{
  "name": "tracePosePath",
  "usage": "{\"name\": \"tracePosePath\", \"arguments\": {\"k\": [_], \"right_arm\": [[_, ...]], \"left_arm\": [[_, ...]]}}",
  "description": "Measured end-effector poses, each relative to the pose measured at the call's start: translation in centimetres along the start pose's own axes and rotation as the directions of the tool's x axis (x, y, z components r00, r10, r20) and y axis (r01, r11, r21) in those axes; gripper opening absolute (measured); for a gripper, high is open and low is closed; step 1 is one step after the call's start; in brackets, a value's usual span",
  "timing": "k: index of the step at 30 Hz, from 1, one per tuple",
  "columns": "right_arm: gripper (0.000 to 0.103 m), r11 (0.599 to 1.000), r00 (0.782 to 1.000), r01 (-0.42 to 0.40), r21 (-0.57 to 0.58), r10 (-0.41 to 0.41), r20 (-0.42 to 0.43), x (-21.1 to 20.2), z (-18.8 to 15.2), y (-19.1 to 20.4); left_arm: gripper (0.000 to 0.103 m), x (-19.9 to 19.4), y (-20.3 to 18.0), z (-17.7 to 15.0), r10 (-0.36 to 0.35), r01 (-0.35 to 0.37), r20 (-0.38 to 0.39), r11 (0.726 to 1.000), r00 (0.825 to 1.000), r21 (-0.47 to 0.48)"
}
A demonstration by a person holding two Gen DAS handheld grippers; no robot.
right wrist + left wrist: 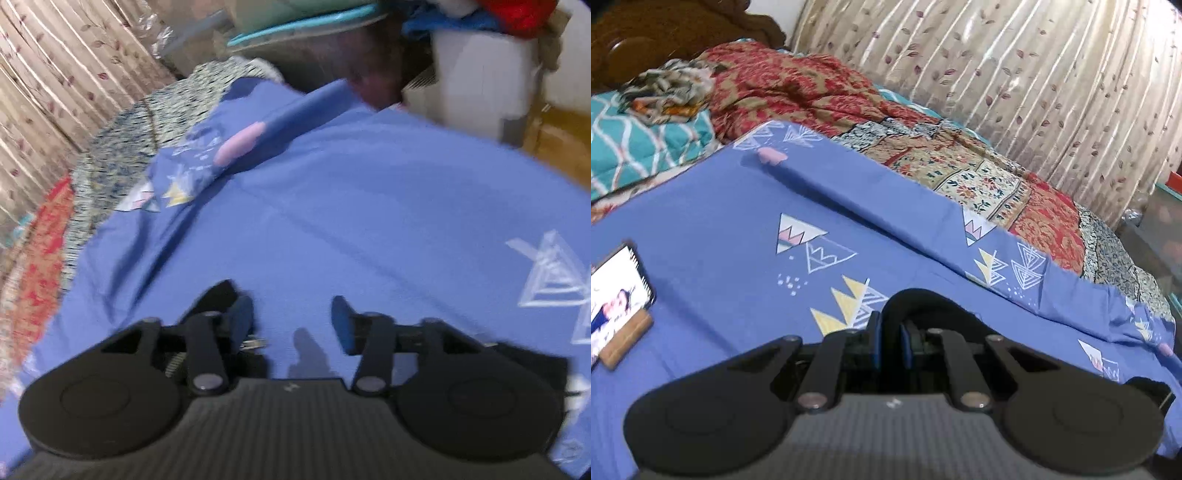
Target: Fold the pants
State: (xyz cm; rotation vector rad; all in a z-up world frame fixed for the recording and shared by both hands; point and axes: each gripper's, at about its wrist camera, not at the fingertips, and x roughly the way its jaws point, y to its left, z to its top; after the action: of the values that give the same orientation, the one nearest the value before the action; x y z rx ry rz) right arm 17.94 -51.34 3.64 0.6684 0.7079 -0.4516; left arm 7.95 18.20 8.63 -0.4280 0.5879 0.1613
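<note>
In the left wrist view my left gripper is shut on a fold of black cloth, the pants, which bulges up over the fingertips above a blue patterned bedsheet. More black cloth shows at the lower right. In the right wrist view my right gripper is open and empty, low over the blue sheet. A bit of black cloth lies beside its left finger. The view is blurred.
A phone on a wooden stand sits at the left on the sheet. A red patterned quilt and teal pillow lie behind, with a curtain beyond. White bins stand past the bed's edge.
</note>
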Motion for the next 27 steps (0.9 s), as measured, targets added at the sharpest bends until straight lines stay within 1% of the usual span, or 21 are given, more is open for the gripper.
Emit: {"name": "tracePosePath", "arguments": {"k": [3, 5, 6, 7, 8, 9, 10, 11, 13, 14, 15, 16, 17, 18, 19, 20, 21, 22, 24, 26, 27], "right_arm": [[0.056, 0.995, 0.995, -0.062, 0.08, 0.068, -0.078, 2.8, -0.7, 0.5], [0.056, 0.985, 0.986, -0.079, 0.156, 0.101, -0.135, 4.3, -1.7, 0.6], [0.057, 0.976, 0.979, -0.1, 0.193, 0.131, -0.156, 5.0, -2.3, 0.5], [0.055, 0.969, 0.973, -0.117, 0.219, 0.156, -0.17, 5.8, -2.7, 0.6], [0.03, 0.968, 0.971, -0.126, 0.215, 0.165, -0.175, 6.3, -2.9, 1.0], [0.005, 0.975, 0.969, -0.135, 0.177, 0.167, -0.18, 6.3, -2.7, 1.6], [0.002, 0.982, 0.967, -0.142, 0.128, 0.165, -0.193, 6.5, -2.3, 2.6], [0.002, 0.984, 0.973, -0.151, 0.092, 0.165, -0.164, 6.0, -1.7, 3.3], [0.002, 0.986, 0.985, -0.169, -0.001, 0.169, -0.035, 3.6, 0.0, 4.8], [0.002, 0.985, 0.984, -0.164, -0.057, 0.167, 0.058, 1.8, 1.0, 5.4], [0.002, 0.983, 0.978, -0.156, -0.095, 0.167, 0.127, 0.4, 1.7, 5.6], [0.002, 0.982, 0.971, -0.129, -0.135, 0.152, 0.184, -0.8, 2.5, 5.7], [0.006, 0.984, 0.97, -0.086, -0.156, 0.118, 0.211, -1.4, 3.3, 5.6], [0.009, 0.986, 0.973, -0.064, -0.157, 0.097, 0.211, -1.6, 3.7, 5.4], [0.011, 0.987, 0.978, -0.066, -0.147, 0.093, 0.185, -1.3, 4.2, 5.1], [0.027, 0.985, 0.986, -0.097, -0.14, 0.115, 0.121, -0.4, 4.5, 5.0], [0.055, 0.982, 0.989, -0.134, -0.134, 0.141, 0.045, 0.5, 4.3, 4.8], [0.063, 0.98, 0.988, -0.155, -0.124, 0.154, -0.017, 1.6, 4.0, 4.9], [0.065, 0.986, 0.994, -0.111, -0.127, 0.106, -0.039, 3.8, 2.7, 5.6], [0.064, 0.989, 0.993, -0.074, -0.131, 0.06, -0.106, 6.8, 1.2, 6.2], [0.052, 0.992, 0.989, -0.058, -0.114, 0.042, -0.141, 8.1, 0.7, 6.4]], "left_arm": [[0.01, -0.2, 0.0, -0.2, 0.017, -0.017, -0.01, 1.0, 1.0, 0.004], [0.01, -0.3, 0.1, -0.1, 0.024, -0.024, -0.009, 1.0, 1.0, 0.0], [0.01, -0.3, 0.3, 0.1, 0.026, -0.026, -0.009, 1.0, 1.0, -0.007], [0.01, -0.2, 0.4, 0.2, 0.026, -0.026, -0.011, 1.0, 1.0, -0.018], [0.01, 0.0, 0.6, 0.3, 0.027, -0.027, -0.016, 0.999, 1.0, -0.027], [0.01, 0.1, 0.6, 0.5, 0.029, -0.03, -0.021, 0.999, 0.999, -0.035], [0.01, 0.2, 0.7, 0.6, 0.033, -0.034, -0.023, 0.999, 0.999, -0.042], [0.01, 0.2, 0.8, 0.6, 0.036, -0.037, -0.022, 0.998, 0.999, -0.046], [0.01, 0.3, 0.8, 0.6, 0.046, -0.047, -0.018, 0.998, 0.999, -0.051], [0.01, 0.4, 0.9, 0.6, 0.05, -0.051, -0.018, 0.997, 0.999, -0.055], [0.01, 0.5, 0.9, 0.6, 0.052, -0.053, -0.021, 0.997, 0.998, -0.057], [0.01, 0.6, 1.0, 0.5, 0.055, -0.056, -0.024, 0.997, 0.998, -0.059], [0.01, 0.7, 1.0, 0.5, 0.056, -0.058, -0.026, 0.997, 0.998, -0.059], [0.01, 0.7, 0.9, 0.4, 0.057, -0.058, -0.025, 0.997, 0.998, -0.058], [0.01, 0.7, 0.9, 0.5, 0.058, -0.059, -0.023, 0.997, 0.998, -0.058], [0.01, 0.7, 0.9, 0.4, 0.059, -0.06, -0.02, 0.996, 0.998, -0.058], [0.01, 0.7, 0.9, 0.4, 0.059, -0.06, -0.019, 0.996, 0.998, -0.06], [0.01, 0.8, 0.9, 0.4, 0.061, -0.062, -0.018, 0.996, 0.998, -0.063], [0.01, 0.7, 0.9, 0.4, 0.065, -0.066, -0.02, 0.996, 0.998, -0.066], [0.01, 0.7, 0.8, 0.5, 0.068, -0.069, -0.024, 0.996, 0.997, -0.06], [0.01, 0.7, 0.8, 0.5, 0.07, -0.071, -0.026, 0.996, 0.997, -0.055]]}}
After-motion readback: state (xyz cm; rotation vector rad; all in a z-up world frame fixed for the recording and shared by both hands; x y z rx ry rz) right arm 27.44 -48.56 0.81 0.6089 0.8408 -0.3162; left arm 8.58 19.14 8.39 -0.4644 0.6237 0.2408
